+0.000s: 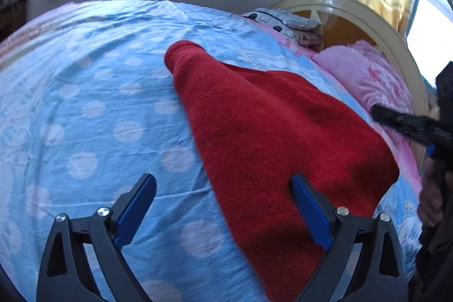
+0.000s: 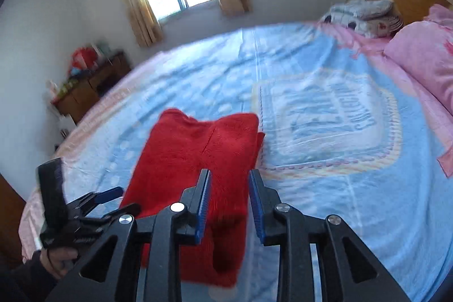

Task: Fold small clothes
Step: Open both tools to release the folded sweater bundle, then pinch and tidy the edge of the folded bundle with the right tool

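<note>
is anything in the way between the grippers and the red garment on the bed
Nothing visible. The red garment lies folded on the blue sheet; the left gripper and right gripper hover open right over it.

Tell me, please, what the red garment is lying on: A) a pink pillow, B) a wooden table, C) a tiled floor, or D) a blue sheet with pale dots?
D: the red garment lies flat on the blue dotted sheet, apart from the pink pillow by the headboard.

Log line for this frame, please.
garment: red knit flat on bed sheet | left hand-held gripper: open, empty | right hand-held gripper: open, empty
</note>
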{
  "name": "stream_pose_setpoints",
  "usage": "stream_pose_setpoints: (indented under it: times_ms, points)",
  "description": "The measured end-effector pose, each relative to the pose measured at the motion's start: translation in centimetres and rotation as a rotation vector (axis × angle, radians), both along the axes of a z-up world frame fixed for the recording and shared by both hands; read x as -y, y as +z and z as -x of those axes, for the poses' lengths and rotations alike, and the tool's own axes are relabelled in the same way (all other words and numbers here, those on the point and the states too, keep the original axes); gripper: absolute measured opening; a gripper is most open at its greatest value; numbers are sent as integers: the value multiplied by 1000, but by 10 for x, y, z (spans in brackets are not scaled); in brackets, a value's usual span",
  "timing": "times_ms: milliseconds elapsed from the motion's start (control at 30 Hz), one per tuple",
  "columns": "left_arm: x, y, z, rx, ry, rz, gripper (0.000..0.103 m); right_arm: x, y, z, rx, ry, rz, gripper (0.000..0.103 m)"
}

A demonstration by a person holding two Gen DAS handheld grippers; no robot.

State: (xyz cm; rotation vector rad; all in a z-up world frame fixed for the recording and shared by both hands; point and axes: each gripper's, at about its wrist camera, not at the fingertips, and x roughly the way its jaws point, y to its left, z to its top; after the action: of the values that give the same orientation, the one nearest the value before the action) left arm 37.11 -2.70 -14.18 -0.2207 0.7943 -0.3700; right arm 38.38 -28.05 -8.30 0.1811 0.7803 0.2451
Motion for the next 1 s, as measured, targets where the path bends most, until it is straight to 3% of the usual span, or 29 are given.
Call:
stream_pose_setpoints:
  times_ms: [67, 200, 333, 467, 533, 633, 733, 767, 867, 1000]
  points:
    - [-8, -3, 1, -20, 9, 30, 99, -5, -11, -3, -62, -1, -34, 28]
    - [-10, -4, 4, -30, -2, -16, 103, -17, -49, 22, -146, 37, 42, 28]
    - [-15, -6, 5, -37, -34, 13, 103, -11, -34, 35, -124, 93, 62, 30]
    - [-19, -8, 4, -44, -29, 43, 103, -6, 1, 5, 0, 42, 94, 31]
    - [-18, -8, 6, -31, -19, 37, 103, -13, 11, -19, 17, 75, 79, 31]
    - [-19, -8, 8, -25, -15, 36, 103, -38, 5, -56, -43, 161, 89, 31]
    - [-22, -10, 6, -37, -20, 60, 103, -57, -38, -91, -184, 156, 224, 31]
    - [-23, -10, 5, -38, -22, 67, 103, -57, -48, -95, -191, 145, 234, 31]
    - [-25, -9, 7, -36, -20, 80, 103, -46, -38, -81, -130, 123, 174, 31]
    - [-34, -9, 9, -28, -20, 138, 103, -25, -6, -22, -11, 141, 58, 33]
